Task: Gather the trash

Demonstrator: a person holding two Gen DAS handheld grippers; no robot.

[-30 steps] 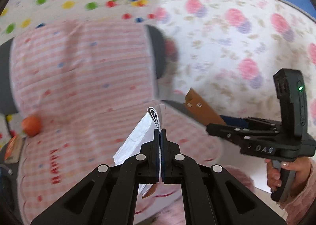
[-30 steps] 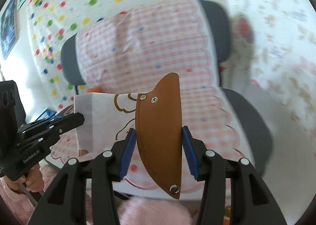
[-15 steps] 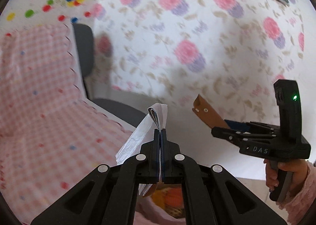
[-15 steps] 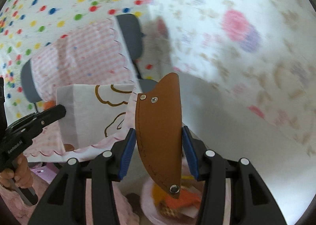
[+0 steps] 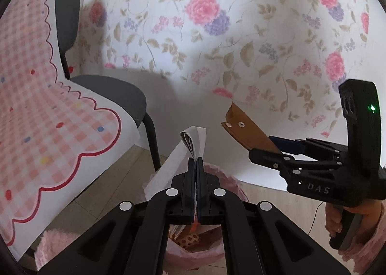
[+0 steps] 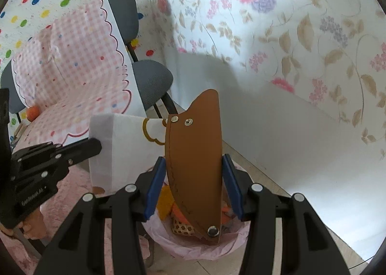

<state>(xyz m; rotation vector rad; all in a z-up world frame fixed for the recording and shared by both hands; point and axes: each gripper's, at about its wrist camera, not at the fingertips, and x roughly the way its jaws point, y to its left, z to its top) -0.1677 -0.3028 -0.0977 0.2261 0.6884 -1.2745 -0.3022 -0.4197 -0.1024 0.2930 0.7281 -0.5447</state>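
Observation:
My left gripper [image 5: 196,166] is shut on a folded white paper bag [image 5: 193,140] with a brown drawing; the bag also shows in the right wrist view [image 6: 120,147]. My right gripper [image 6: 194,178] is shut on a brown leather sheath [image 6: 195,154], seen from the side in the left wrist view [image 5: 248,130]. Both are held above a bin lined with a pink bag [image 6: 197,248], which holds orange and yellow scraps. The bin also shows below my left gripper [image 5: 193,253].
A grey chair [image 5: 115,91] draped with a pink checked cloth [image 5: 48,130] stands to the left. An orange fruit [image 6: 32,113] lies on it. A floral wall [image 5: 241,33] is behind the bin. A pink fluffy rug [image 6: 79,185] covers the floor nearby.
Both grippers have swung right, away from the chair, and now hang over the bin with the paper bag and sheath still held.

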